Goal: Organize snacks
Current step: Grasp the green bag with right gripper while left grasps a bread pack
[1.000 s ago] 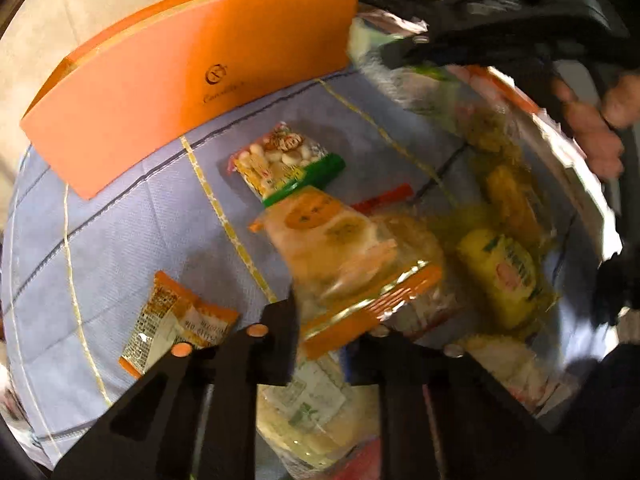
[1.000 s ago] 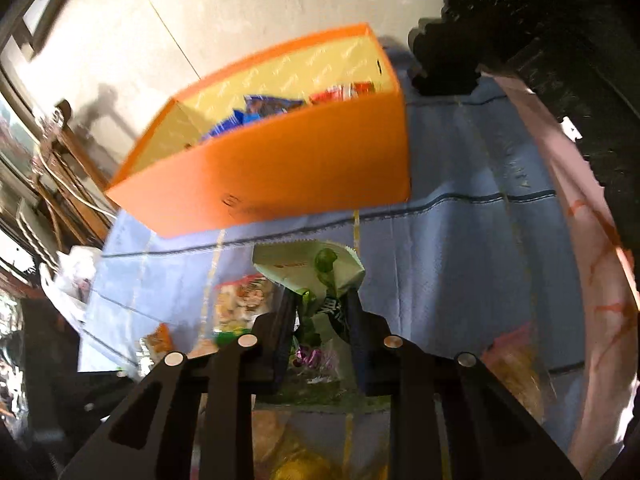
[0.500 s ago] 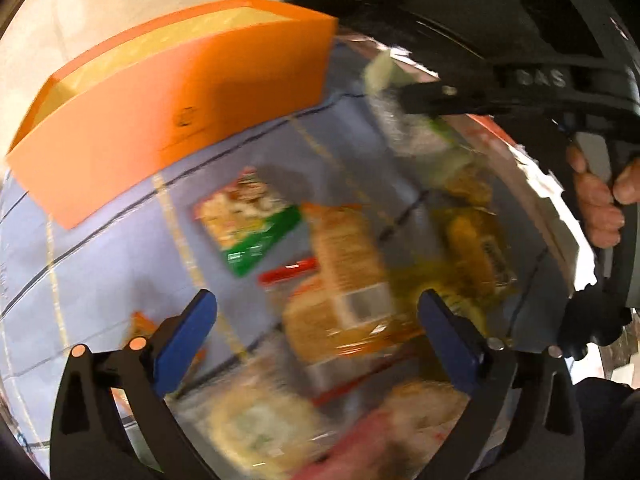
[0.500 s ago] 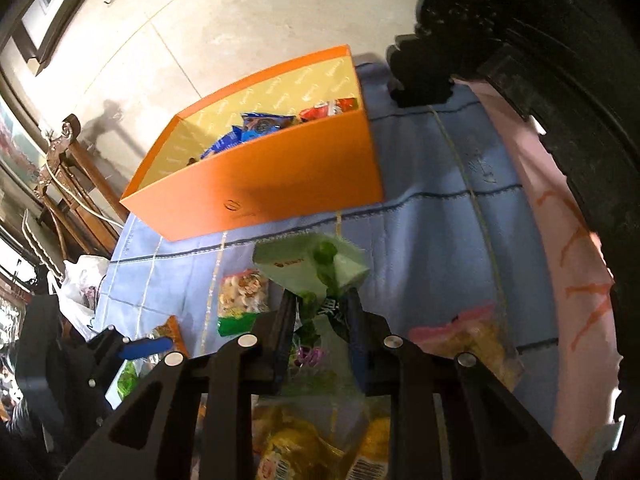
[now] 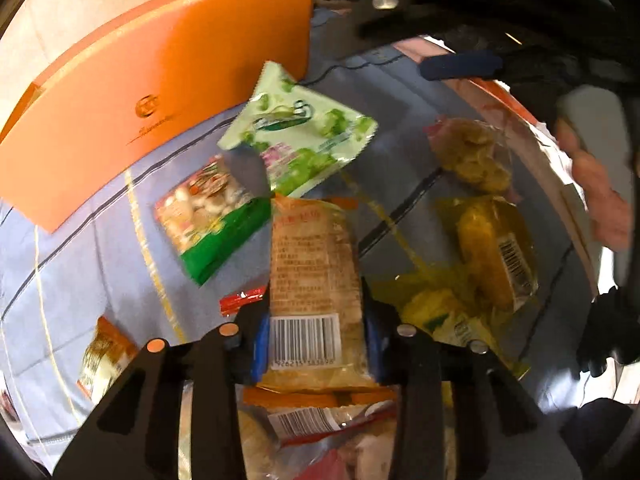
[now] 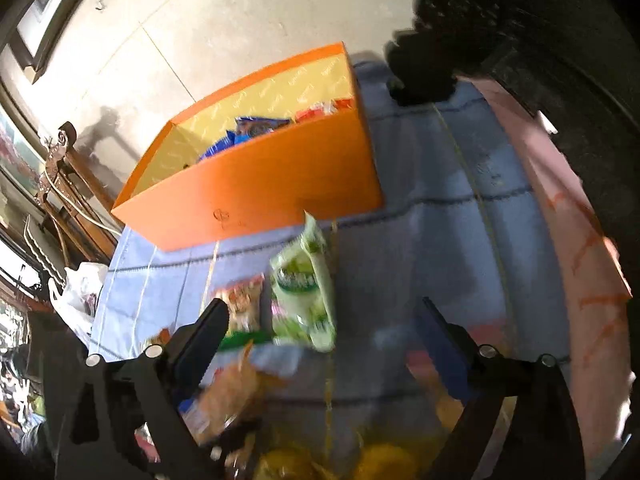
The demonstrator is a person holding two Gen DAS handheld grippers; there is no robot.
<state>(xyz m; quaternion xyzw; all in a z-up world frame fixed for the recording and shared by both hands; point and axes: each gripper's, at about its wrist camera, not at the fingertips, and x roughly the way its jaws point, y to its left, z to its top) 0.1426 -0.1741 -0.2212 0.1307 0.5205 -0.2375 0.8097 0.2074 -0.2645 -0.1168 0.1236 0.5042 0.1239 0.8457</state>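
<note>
My left gripper point(image 5: 314, 340) is shut on an orange-edged cracker packet point(image 5: 314, 276) with a barcode, held above the blue cloth. My right gripper point(image 6: 324, 320) is open and empty. A light green snack packet point(image 6: 304, 284) is loose in the air ahead of it, short of the orange box point(image 6: 256, 188); it also shows in the left wrist view point(image 5: 300, 136). The orange box holds blue and red packets point(image 6: 256, 128). A green-and-red nut packet point(image 5: 208, 216) lies on the cloth in front of the box point(image 5: 140, 92).
Yellow packets point(image 5: 492, 248) and a packet of biscuits point(image 5: 472, 156) lie to the right on the blue cloth point(image 6: 420, 248). A small orange packet point(image 5: 104, 356) lies at left. More packets sit under my left gripper. A dark carved chair point(image 6: 440, 52) stands behind the box.
My left gripper opened, then shut on the cracker packet. My right gripper opened and let go of the green packet, which is now loose in the air before the box.
</note>
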